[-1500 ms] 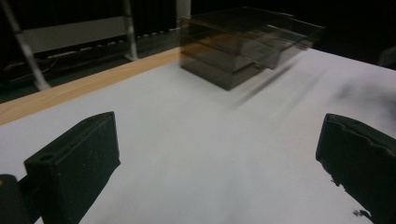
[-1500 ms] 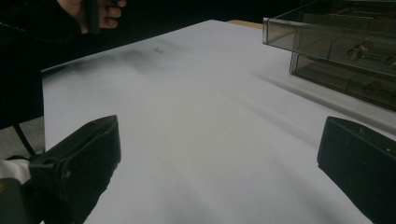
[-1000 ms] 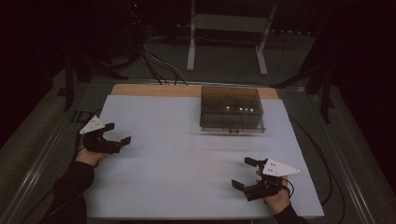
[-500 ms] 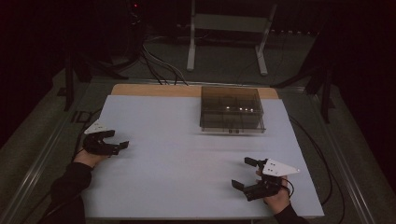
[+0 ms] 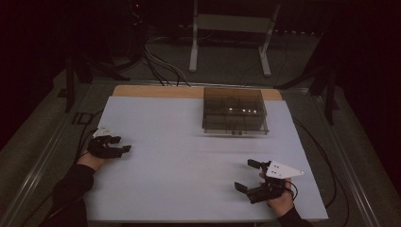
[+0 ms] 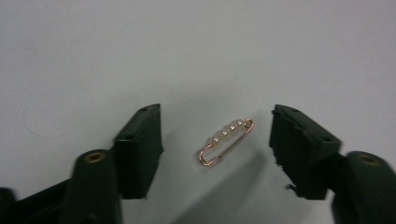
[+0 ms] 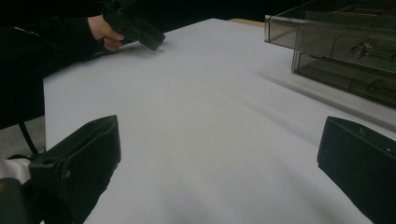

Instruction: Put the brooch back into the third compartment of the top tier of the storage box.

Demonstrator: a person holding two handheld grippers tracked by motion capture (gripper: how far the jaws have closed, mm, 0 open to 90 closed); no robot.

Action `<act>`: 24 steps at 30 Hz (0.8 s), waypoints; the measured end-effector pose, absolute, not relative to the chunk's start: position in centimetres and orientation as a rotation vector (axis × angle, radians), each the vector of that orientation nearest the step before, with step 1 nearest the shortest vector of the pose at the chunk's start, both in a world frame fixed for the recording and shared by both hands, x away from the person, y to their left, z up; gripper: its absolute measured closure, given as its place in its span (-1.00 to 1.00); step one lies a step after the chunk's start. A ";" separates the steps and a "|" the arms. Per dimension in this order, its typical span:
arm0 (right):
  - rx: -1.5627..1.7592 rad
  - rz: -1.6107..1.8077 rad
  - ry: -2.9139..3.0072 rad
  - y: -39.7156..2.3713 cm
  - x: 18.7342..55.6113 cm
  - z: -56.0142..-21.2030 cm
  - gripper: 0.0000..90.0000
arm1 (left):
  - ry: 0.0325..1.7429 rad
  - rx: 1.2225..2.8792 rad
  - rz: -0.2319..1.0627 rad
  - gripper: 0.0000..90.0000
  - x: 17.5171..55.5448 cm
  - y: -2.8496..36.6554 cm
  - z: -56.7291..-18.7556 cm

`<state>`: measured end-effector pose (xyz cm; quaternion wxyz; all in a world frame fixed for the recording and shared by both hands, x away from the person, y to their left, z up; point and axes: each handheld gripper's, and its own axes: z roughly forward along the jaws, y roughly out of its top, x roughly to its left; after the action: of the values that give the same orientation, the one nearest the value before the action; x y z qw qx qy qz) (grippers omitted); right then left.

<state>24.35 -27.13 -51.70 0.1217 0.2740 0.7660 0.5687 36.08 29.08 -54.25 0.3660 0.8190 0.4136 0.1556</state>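
A small gold safety pin with a row of pearl beads (image 6: 226, 140) lies flat on the white table top (image 5: 189, 156). My left gripper (image 6: 215, 140) hangs just above it, open, one jaw on each side of the pin and neither touching it. From above, that left gripper (image 5: 124, 149) sits near the table's left edge, tipped downward. My right gripper (image 5: 249, 175) rests low at the front right, open, with nothing between its jaws. In the right gripper view the left gripper (image 7: 158, 46) points down at the sheet far off.
A smoked clear plastic organiser box (image 5: 234, 111) with compartments stands at the back middle of the table; small items lie inside it (image 7: 369, 49). A wooden strip (image 5: 156, 91) runs along the far edge. Cables (image 5: 161, 66) and a stand's legs (image 5: 227, 47) lie on the floor behind.
My left gripper has dropped lower and tipped down towards the table near the left edge. The right gripper has stayed put.
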 end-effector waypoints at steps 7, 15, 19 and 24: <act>0.798 1.656 2.238 -27.1 24.3 -51.7 -1.00 | 1.044 2.128 0.452 0.26 36.1 28.7 -54.4; 0.800 1.653 2.244 -27.1 24.4 -51.8 -1.00 | 1.013 2.141 0.414 0.60 36.3 28.3 -54.3; 0.796 1.650 2.246 -27.0 24.3 -51.8 -1.00 | 1.031 2.134 0.389 0.78 36.5 28.5 -54.3; 0.797 1.647 2.249 -27.0 24.3 -51.8 -1.00 | 1.047 2.124 0.365 0.93 36.6 28.5 -54.3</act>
<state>24.32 -27.00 -51.78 0.1211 0.2728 0.7700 0.5639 36.56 28.55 -54.28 0.3640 0.8257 0.4070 0.1418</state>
